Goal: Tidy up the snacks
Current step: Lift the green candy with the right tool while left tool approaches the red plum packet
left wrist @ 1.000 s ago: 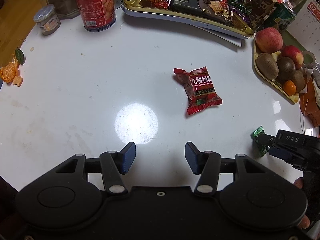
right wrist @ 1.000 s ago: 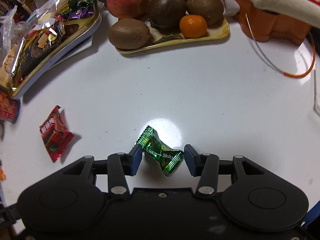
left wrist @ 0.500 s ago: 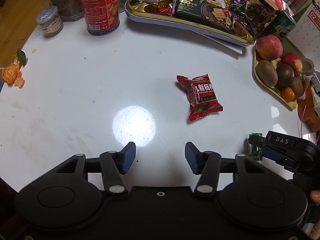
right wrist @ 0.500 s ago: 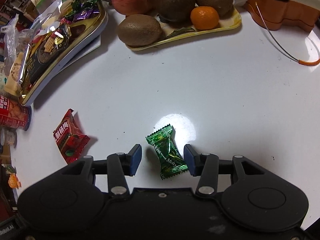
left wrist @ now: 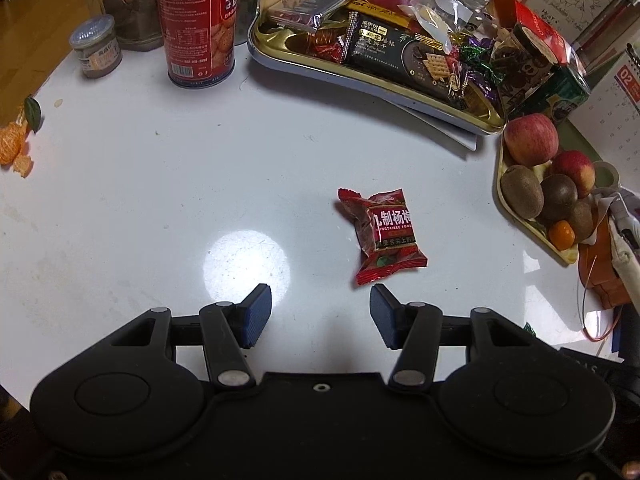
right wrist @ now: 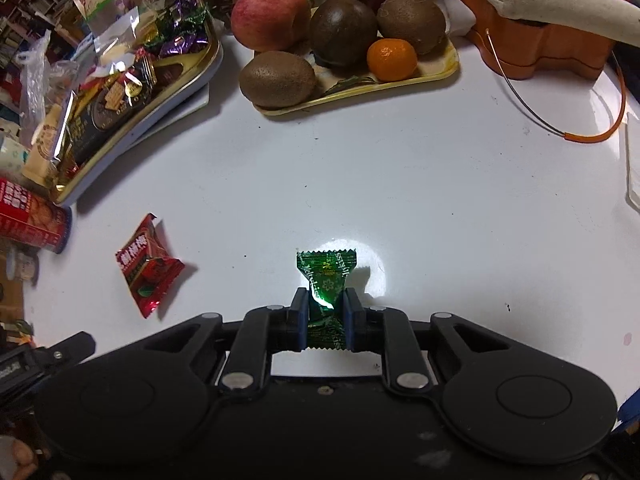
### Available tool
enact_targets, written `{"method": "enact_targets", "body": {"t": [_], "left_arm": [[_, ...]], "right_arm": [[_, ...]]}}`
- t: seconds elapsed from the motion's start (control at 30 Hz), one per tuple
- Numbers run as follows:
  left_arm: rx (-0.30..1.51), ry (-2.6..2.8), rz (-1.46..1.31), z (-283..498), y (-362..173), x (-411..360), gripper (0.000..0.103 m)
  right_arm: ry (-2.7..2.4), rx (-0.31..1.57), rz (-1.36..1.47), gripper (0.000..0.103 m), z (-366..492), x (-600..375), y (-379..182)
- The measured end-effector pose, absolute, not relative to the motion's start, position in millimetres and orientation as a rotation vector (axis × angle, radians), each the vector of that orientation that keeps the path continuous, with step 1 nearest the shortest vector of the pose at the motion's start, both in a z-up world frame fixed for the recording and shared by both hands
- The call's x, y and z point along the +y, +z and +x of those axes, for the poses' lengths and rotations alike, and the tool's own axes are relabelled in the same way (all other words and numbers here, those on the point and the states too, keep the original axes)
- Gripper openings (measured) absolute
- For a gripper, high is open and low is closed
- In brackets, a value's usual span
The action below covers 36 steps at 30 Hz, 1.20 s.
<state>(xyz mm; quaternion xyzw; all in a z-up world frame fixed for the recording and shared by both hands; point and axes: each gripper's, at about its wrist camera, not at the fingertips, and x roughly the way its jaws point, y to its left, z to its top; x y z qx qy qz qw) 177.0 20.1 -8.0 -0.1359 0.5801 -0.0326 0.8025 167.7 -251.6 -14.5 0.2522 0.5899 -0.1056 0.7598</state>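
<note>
Right wrist view first: the right claw [right wrist: 326,320] is pinching the green candy [right wrist: 326,276], pads pressed onto the wrapper's narrow waist, which looks like the sensible spot since the twisted end fans out just ahead of the fingertips and gives nothing firm to squeeze. Candy and claw sit low over the white table [right wrist: 440,200], whether lifted clear I cannot tell. Ahead and to the left of this claw lies the gold tray [right wrist: 200,76], heaped with wrapped sweets and biscuit packs, the likely home for this one; straight ahead sits the fruit plate [right wrist: 436,76], not a snack spot. Over to the left wrist view: the left claw [left wrist: 320,316] is spread wide and holds nothing, hovering with the red packet [left wrist: 386,234] just ahead of its right finger, off-centre, so it probably needs a nudge rightward before closing. The biscuit can [left wrist: 196,20] stands far ahead-left.
</note>
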Motion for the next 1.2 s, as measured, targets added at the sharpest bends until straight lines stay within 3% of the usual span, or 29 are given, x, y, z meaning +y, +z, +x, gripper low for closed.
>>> {"method": "enact_targets", "body": {"t": [0.2, 0.8, 1.2], "left_arm": [[1.212, -0.071, -0.334, 173, -14, 12, 0.059], [1.065, -0.16, 0.064, 152, -16, -64, 0.059], [1.153, -0.056, 0.01, 209, 0, -82, 0.06]], "right_arm": [[-0.235, 1.31, 0.572, 0.019, 149, -265, -4], [-0.268, 1.301, 0.719, 0.019, 118, -314, 13], [-0.274, 1.275, 0.75, 0.019, 113, -323, 19]]}}
